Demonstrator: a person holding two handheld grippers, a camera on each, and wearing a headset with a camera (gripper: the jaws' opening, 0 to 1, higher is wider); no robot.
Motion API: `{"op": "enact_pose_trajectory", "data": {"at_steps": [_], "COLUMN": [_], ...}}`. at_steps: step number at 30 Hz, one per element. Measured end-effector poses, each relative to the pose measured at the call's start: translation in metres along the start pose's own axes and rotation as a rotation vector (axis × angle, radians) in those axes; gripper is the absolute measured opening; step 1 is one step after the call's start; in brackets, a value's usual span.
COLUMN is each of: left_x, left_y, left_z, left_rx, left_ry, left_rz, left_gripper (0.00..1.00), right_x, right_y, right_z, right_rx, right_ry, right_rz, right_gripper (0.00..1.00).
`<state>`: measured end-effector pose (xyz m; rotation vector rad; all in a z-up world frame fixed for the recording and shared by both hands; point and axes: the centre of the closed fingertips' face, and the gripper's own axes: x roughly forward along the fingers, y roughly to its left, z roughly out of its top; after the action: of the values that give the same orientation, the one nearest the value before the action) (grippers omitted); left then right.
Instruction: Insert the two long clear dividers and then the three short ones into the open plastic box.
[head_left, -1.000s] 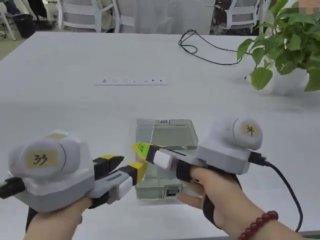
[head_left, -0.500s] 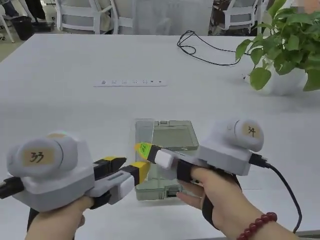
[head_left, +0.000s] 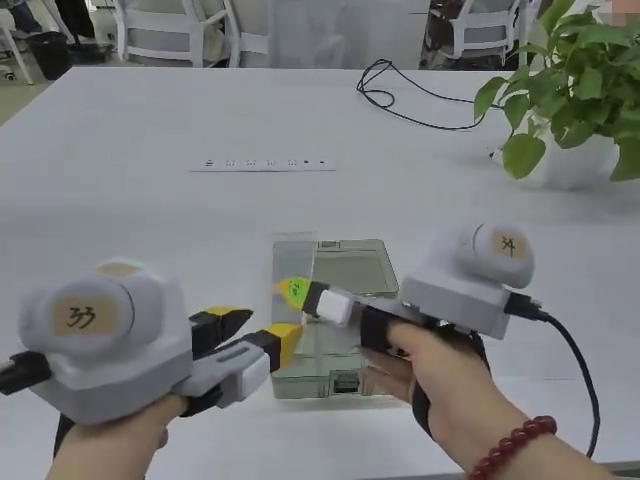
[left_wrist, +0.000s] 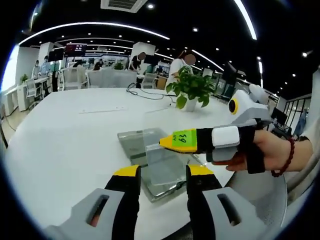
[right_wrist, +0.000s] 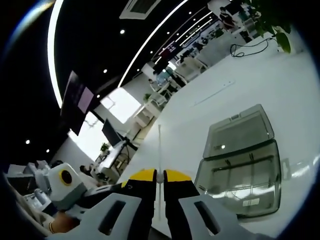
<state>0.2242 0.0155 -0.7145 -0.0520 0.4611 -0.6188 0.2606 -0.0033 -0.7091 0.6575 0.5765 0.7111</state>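
Note:
The open clear plastic box (head_left: 312, 381) sits on the white table just in front of me, with its lid (head_left: 350, 268) lying flat behind it. My right gripper (head_left: 290, 292) is shut on a clear divider (head_left: 292, 258), held upright over the box's left side. Its own view shows the divider (right_wrist: 159, 145) edge-on between the jaws, with the box (right_wrist: 240, 172) to the right. My left gripper (head_left: 245, 335) hovers open at the box's front left corner, holding nothing. From its view, the jaws (left_wrist: 162, 175) point at the divider (left_wrist: 165, 165) and the right gripper (left_wrist: 177, 141).
A white power strip (head_left: 262, 162) lies mid-table. A potted plant (head_left: 570, 100) stands at the far right, with a black cable (head_left: 400, 95) looped beside it. Chairs line the table's far edge. A black cord (head_left: 570, 350) trails from the right gripper.
My right gripper has risen slightly and shifted a little right, carrying the divider. The left gripper has barely moved.

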Motion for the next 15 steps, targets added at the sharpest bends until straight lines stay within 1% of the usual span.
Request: {"op": "enact_pose_trajectory", "data": {"at_steps": [1,3,4,5,7,8,11,12,14,15], "left_x": [-0.001,-0.002,-0.002,-0.003,-0.004,-0.004,-0.004,-0.004,-0.002,-0.001], "left_y": [0.000,0.000,0.001,0.002,0.002,0.002,0.002,0.002,0.001,-0.001], "left_z": [0.000,-0.001,-0.002,-0.003,-0.005,-0.006,-0.009,-0.010,-0.012,-0.014], "left_rx": [0.006,0.030,0.056,0.070,0.097,0.111,0.132,0.135,0.134,0.131], "left_ry": [0.001,0.003,0.009,0.011,0.017,0.021,0.028,0.026,0.029,0.031], "left_rz": [-0.001,-0.006,-0.004,-0.002,-0.004,-0.008,-0.019,-0.022,-0.041,-0.057], "left_gripper": [0.37,0.38,0.40,0.42,0.45,0.46,0.53,0.55,0.60,0.63], "right_x": [-0.001,-0.003,-0.005,-0.007,-0.010,-0.012,-0.017,-0.018,-0.022,-0.023], "right_y": [-0.002,-0.007,-0.011,-0.015,-0.020,-0.024,-0.034,-0.037,-0.043,-0.047], "right_z": [0.002,0.003,0.005,0.005,0.007,0.007,0.006,0.007,0.005,0.004], "right_rx": [0.009,0.013,0.019,0.027,0.032,0.036,0.052,0.052,0.048,0.069], "right_ry": [-0.001,0.016,0.021,0.035,0.048,0.066,0.108,0.114,0.151,0.160], "right_rz": [-0.008,-0.031,-0.046,-0.066,-0.083,-0.105,-0.152,-0.161,-0.195,-0.213], "right_gripper": [0.06,0.06,0.06,0.06,0.06,0.06,0.06,0.06,0.06,0.06]}}
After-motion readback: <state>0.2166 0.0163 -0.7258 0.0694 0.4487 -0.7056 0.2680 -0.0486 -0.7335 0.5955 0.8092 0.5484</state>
